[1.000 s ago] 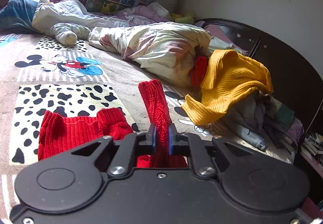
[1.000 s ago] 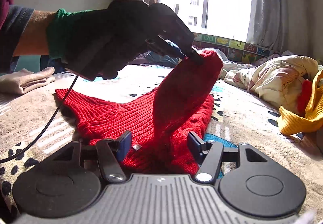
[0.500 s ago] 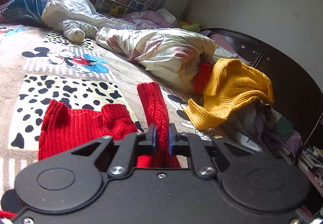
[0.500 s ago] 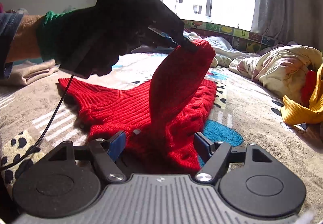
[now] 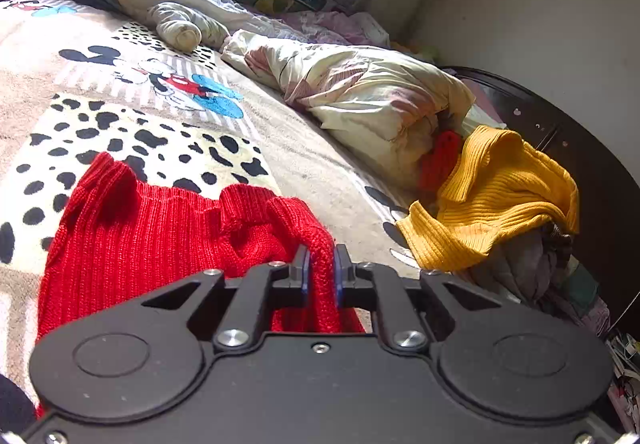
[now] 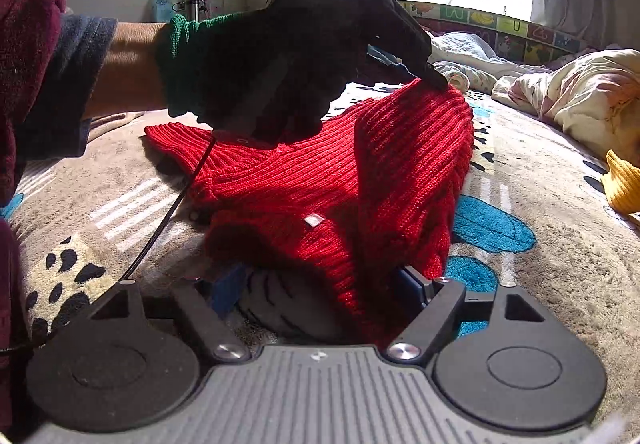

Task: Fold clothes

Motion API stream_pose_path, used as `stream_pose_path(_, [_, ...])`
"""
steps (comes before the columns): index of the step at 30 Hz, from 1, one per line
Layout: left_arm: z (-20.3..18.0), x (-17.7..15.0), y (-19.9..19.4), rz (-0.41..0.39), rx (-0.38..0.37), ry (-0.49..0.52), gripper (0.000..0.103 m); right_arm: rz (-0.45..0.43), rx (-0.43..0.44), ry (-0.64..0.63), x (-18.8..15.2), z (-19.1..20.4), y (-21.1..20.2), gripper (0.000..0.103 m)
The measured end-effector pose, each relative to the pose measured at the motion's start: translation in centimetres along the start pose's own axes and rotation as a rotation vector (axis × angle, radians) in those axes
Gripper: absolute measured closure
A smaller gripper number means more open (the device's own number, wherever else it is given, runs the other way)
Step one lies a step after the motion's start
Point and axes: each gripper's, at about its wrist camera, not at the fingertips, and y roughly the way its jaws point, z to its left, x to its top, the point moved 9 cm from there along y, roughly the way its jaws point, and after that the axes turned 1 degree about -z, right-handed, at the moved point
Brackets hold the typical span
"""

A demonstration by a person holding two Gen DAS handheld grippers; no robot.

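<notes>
Pinching a narrow strip of the red sweater, the left gripper has its two blue-padded fingers pressed tight on the knit, which rises between them in a ridge. In the right wrist view this same gripper is seen from the side, held by a black-gloved hand with a green cuff, lifting a peak of the sweater above the bed. The rest of the garment lies on the blanket, near the middle of the bed. A small white tag shows on the knit; nothing on it can be read.

The right gripper sits low at the near edge of the sweater with its fingers spread wide, the fabric draping between them and covering part of the right one; neither pad closes on it.

Writing is sparse. The colourful border under the window carries letter tiles, of which a "U" is legible. The blanket is printed with cartoon mouse figures and black spots. On the far shelf at the left stand a pale bottle with an unreadable label and a metal flask; their contents cannot be seen.

At the far right lie a rumpled cream duvet, a yellow sweater on a heap of grey clothes, and a second bit of red knit.
</notes>
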Motion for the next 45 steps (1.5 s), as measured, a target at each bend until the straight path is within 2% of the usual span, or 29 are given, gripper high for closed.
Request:
stream_pose_path(2, [0.7,-1.7,1.7,0.103,0.062,0.072,0.094,0.0,0.012,0.025,0.1,-0.3,-0.1,0.024])
stream_pose_path(3, [1.2,-2.8,2.6,0.166,0.123,0.133,0.093,0.001,0.013,0.027,0.2,-0.3,-0.1,0.024])
stream_pose_path(6, [1.3,-2.7,2.2,0.165,0.135,0.112,0.093,-0.003,0.006,0.04,0.3,-0.5,-0.6,0.024])
stream_pose_path(8, [1.1,-3.0,2.3,0.167,0.151,0.154,0.093,-0.018,-0.024,0.057,0.6,-0.7,-1.4,0.028])
stream_pose_path(10, [1.2,-3.0,2.1,0.162,0.154,0.147,0.093,-0.033,-0.054,0.075,0.9,-1.0,-2.3,0.029])
stream_pose_path(12, [1.2,-2.7,1.7,0.15,0.152,0.124,0.093,-0.048,-0.084,0.092,1.2,-1.2,-3.2,0.033])
stream_pose_path(14, [0.7,-1.9,0.7,0.104,0.137,0.093,0.093,-0.08,-0.107,0.096,1.7,-1.5,-4.0,0.053])
stream_pose_path(16, [0.4,-1.4,0.0,0.074,0.118,0.053,0.093,-0.139,-0.118,0.079,2.6,-1.8,-4.5,0.06])
stream_pose_path(17, [0.3,-1.3,-0.2,0.066,0.105,0.028,0.093,-0.17,-0.119,0.08,3.1,-2.1,-4.6,0.061])
stream_pose_path(20, [-0.6,-1.1,-0.3,0.061,0.064,-0.003,0.093,-0.165,-0.117,0.108,3.8,-3.1,-3.3,0.061])
stream_pose_path(23, [-1.2,-0.6,-0.5,0.042,0.046,-0.026,0.093,-0.049,-0.045,0.286,2.5,-4.6,-0.7,0.061])
stream_pose_path(24, [-1.3,-0.3,-0.6,0.026,0.035,-0.044,0.093,-0.035,-0.033,0.323,1.8,-5.0,-0.5,0.062])
stream_pose_path(26, [-1.3,0.3,-1.0,-0.007,0.014,-0.079,0.093,-0.026,-0.018,0.36,1.0,-5.5,-0.4,0.069])
stream_pose_path(30, [0.2,1.5,-1.2,-0.093,-0.022,-0.224,0.093,-0.06,0.078,0.619,0.0,-7.2,-0.9,0.071])
stream_pose_path(33, [1.7,0.4,0.6,-0.046,0.035,-0.232,0.093,-0.062,0.089,0.695,-0.7,-7.9,-1.2,0.081])
stream_pose_path(35, [2.6,-0.6,1.4,-0.009,0.09,-0.208,0.094,-0.056,0.09,0.696,-0.9,-7.6,-1.4,0.082])
stream_pose_path(37, [2.7,-1.4,1.9,0.021,0.109,-0.16,0.094,-0.05,0.09,0.7,-1.1,-7.3,-1.6,0.082])
stream_pose_path(40, [3.0,-2.0,2.3,0.059,0.143,-0.107,0.093,-0.043,0.029,0.631,-0.7,-7.0,-2.2,0.082])
stream_pose_path(43, [2.4,-1.9,2.4,0.102,0.131,-0.031,0.091,-0.11,-0.08,0.48,1.1,-6.7,-3.7,0.077])
stream_pose_path(44, [2.2,-1.7,2.4,0.108,0.128,-0.013,0.083,-0.141,-0.095,0.415,1.9,-6.3,-3.9,0.077])
stream_pose_path(45, [1.9,-1.4,2.0,0.096,0.139,0.021,0.082,-0.17,-0.104,0.351,2.8,-5.9,-4.1,0.077])
